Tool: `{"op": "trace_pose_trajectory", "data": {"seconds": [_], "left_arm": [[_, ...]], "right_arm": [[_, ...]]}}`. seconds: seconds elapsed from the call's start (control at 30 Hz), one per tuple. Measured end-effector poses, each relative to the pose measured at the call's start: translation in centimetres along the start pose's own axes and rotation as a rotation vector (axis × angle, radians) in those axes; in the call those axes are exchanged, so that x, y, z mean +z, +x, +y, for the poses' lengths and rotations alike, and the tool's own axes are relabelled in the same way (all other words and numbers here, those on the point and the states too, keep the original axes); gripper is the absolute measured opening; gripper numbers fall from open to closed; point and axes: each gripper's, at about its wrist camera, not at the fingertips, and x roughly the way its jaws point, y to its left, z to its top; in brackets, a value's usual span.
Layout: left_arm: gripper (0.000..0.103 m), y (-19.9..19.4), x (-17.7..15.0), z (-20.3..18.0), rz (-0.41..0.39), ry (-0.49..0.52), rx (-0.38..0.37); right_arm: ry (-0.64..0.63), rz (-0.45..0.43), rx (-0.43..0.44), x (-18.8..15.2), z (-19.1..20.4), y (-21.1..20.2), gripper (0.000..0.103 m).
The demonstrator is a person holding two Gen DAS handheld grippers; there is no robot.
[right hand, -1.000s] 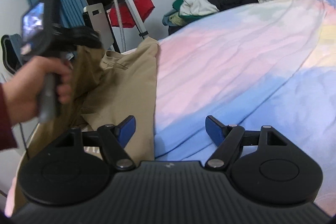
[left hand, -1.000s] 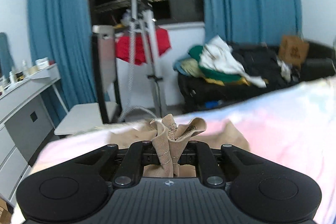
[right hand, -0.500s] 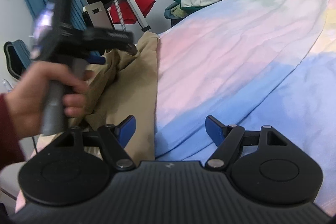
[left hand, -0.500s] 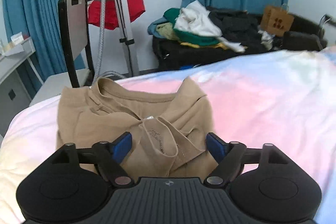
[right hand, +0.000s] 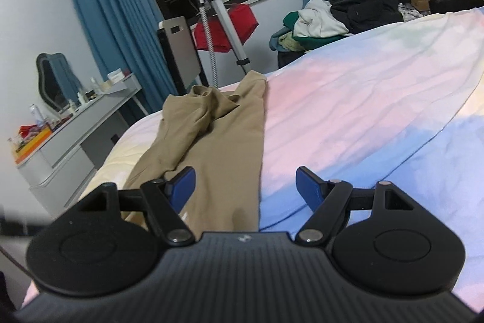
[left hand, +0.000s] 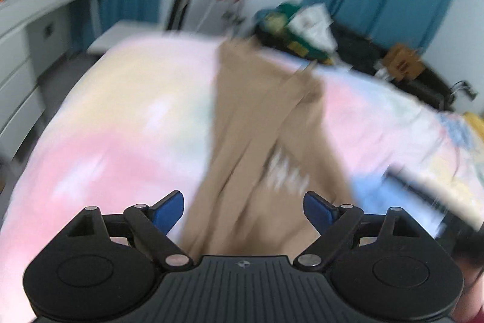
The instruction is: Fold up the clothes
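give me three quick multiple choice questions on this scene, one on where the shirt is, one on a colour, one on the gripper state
1. Where does the tan shirt lie?
A. on the bedspread
B. on the desk
C. over the chair

2. What colour are the curtains?
A. red
B. blue
C. white

3. What state is the right gripper in?
A. shut on the shirt
B. shut on nothing
C. open

Answers:
1. A, the shirt lies spread lengthwise on the pastel bedspread in both views.
2. B, blue curtains hang at both sides of the dark window.
3. C, its blue pads stand wide apart with nothing between them; the left gripper is open too.
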Motion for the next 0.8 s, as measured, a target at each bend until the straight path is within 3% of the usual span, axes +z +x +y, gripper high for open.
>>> {"op": "trace_pose_trajectory", "data": {"seconds": [0.23,0.3,0.4,0.47,0.53,0.63,0.7,0.8], "left_arm": [[0.074,-0.9,-5.8,4.8,0.151,-0.087,0.019],[0.073,-1.3,-6.0,4.7,0.151,-0.061,-0.011],[0.069,-1.2,-6.6,3.9,0.193,-0.001,0.02],[0.062,-0.7,-6.8,3.3,0.21,0.042,0.048],[0.032,-0.7,-7.1,2.5,0.214,0.099,0.091],[0.006,-2.0,-7.4,0.0,0.168,0.238,0.181],[0.004,-3.8,-7.3,-2.0,0.105,0.34,0.215],[0.004,-5.8,-7.6,-5.5,0.057,0.461,0.185]], "right_arm": [[0.031,0.061,0.044,-0.8,0.4,-3.4,0.075],[0.018,0.094,0.028,-1.3,0.9,-4.8,0.075],[-0.017,0.126,0.002,-2.8,1.5,-7.0,0.075],[-0.007,0.138,-0.011,-3.9,1.6,-8.2,0.075],[0.01,0.177,-0.019,-4.8,1.6,-8.5,0.075],[0.01,0.218,-0.046,-5.4,1.7,-8.1,0.075],[0.018,0.229,-0.052,-5.3,1.5,-7.7,0.075],[0.035,0.24,-0.07,-5.2,1.1,-7.1,0.075]]}}
